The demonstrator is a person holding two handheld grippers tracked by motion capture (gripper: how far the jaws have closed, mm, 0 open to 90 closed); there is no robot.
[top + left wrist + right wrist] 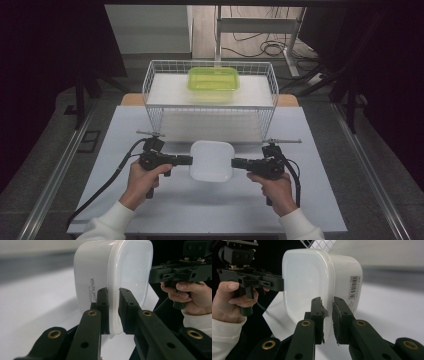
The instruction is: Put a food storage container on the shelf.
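The white rounded-rectangular plastic container (212, 160) is positioned at the near centre of the white rectangular table (125, 200), between the two grippers. The black two-jaw left gripper (190, 160) is at its left edge; the black two-jaw right gripper (233, 162) is at its right edge. Each grips the container's rim. The white wire-mesh basket (155, 95) stands on the far part of the table, directly behind the container. The translucent green lidded plastic box (213, 80) lies in the basket, at its far centre.

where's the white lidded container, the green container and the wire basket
white lidded container (212, 160), high view, middle of its lid
green container (213, 78), high view, centre of its lid
wire basket (210, 107), high view, front top rim
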